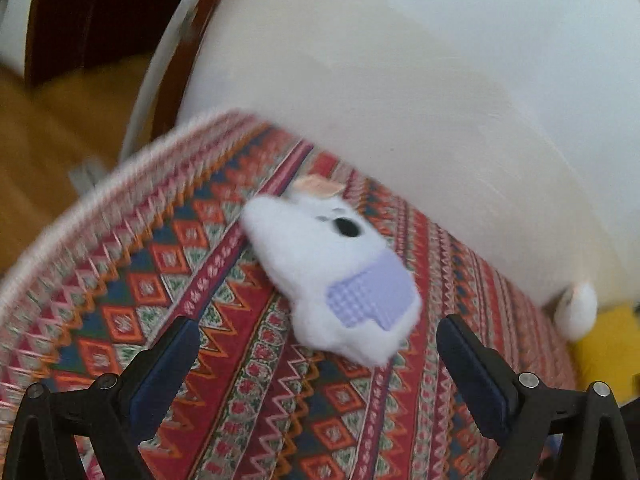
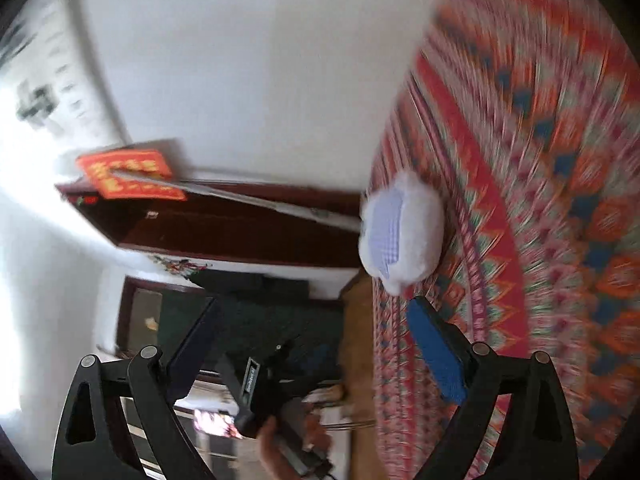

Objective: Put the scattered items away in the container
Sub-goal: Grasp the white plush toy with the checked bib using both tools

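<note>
A: Where do we see the plush toy (image 1: pixel 332 276)?

B: In our left wrist view it lies on the patterned cloth (image 1: pixel 168 280), at about twelve o'clock from our left tongs (image 1: pixel 318 350), just ahead of the tips and not touching them. Those tongs are spread wide and grip nothing.

A: And our right tongs (image 2: pixel 316 326)?

B: Also wide apart, holding nothing. There the toy sits at one o'clock, just beyond the blue pad (image 2: pixel 436 354). A second white plush (image 1: pixel 576 312) rests at three o'clock by the wall (image 1: pixel 400 80).
</note>
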A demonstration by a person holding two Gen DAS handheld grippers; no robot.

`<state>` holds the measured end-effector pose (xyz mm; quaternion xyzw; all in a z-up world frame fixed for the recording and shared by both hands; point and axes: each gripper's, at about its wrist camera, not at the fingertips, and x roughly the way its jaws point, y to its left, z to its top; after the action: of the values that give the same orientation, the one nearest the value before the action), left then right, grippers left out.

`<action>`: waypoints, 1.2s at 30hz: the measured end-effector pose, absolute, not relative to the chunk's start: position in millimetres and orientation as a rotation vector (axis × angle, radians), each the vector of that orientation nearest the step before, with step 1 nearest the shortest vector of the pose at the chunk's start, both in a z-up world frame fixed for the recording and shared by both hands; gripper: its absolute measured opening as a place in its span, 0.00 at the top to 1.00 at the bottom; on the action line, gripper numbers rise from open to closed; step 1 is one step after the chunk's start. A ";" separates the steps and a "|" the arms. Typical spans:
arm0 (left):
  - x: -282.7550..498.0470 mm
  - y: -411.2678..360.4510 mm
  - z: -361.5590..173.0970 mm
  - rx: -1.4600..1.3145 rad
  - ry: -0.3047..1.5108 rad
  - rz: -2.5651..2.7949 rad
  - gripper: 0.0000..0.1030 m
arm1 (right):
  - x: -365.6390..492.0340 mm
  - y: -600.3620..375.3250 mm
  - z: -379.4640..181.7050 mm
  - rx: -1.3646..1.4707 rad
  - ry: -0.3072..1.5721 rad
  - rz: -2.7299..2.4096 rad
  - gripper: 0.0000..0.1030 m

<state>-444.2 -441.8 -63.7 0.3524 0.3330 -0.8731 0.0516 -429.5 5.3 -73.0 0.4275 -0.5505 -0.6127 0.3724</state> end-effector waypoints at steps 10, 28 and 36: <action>-529.6 -495.9 -162.4 1.078 1.501 -2.427 0.04 | -534.2 -86.7 -159.6 1.268 -1.486 -1.571 0.07; -511.1 -415.2 -101.6 0.954 1.306 -2.816 0.27 | -534.6 -145.1 -86.9 1.106 -1.102 -1.805 0.44; -395.5 -329.6 0.1 0.882 1.172 -3.058 0.27 | -403.3 -23.9 37.9 0.855 -1.103 -1.923 0.44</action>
<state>-395.6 -329.6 0.1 0.2580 0.3427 -0.8947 -0.1246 -403.3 -23.9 37.9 0.3339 -0.4305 -0.7508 0.3735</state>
